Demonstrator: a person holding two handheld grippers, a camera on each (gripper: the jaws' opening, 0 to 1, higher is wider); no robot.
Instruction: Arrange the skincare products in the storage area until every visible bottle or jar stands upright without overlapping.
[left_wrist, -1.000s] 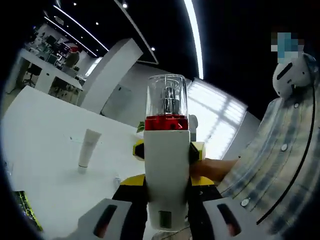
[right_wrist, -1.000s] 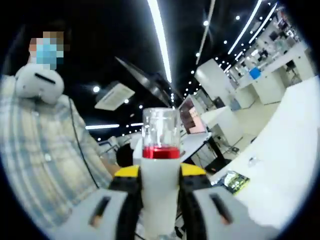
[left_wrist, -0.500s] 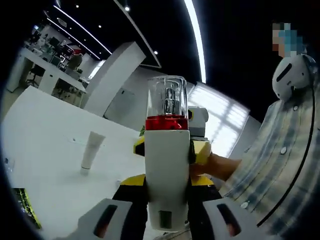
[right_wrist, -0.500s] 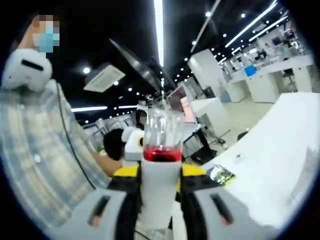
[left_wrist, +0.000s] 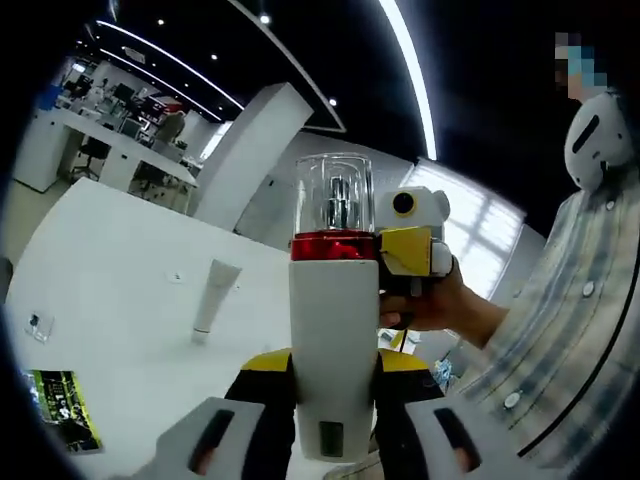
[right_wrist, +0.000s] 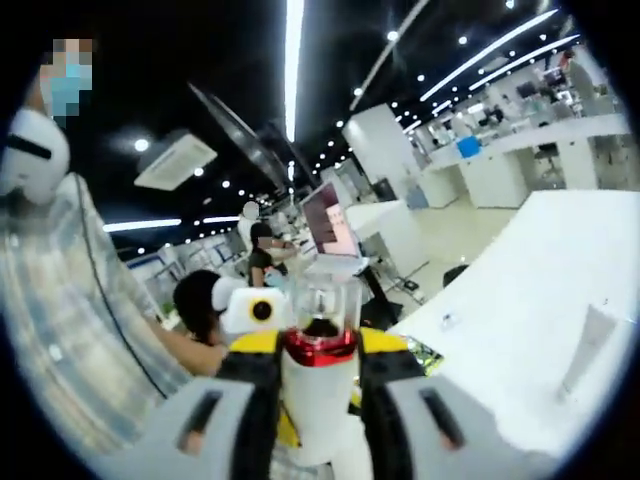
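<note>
My left gripper has its two jaws pressed on the sides of a white bottle. The bottle stands straight up between them. It has a red ring near the top and a clear cap over the pump. It is up in the air, above the white table.

My right gripper has its jaws pressed on the same kind of bottle, white with a red ring and a clear cap. This bottle is also held up off the table.

In the left gripper view, the right gripper shows just behind the bottle, yellow and white, held by a hand. In the right gripper view, the left gripper shows just behind the bottle too.

Farther out, a white tube stands on its cap on the table, well away from my bottle. I see a tube in the right gripper view as well, near the table's edge. A green packet lies flat on the table near the left gripper. A small green packet lies close behind the right gripper.

The person wears a checked shirt.
</note>
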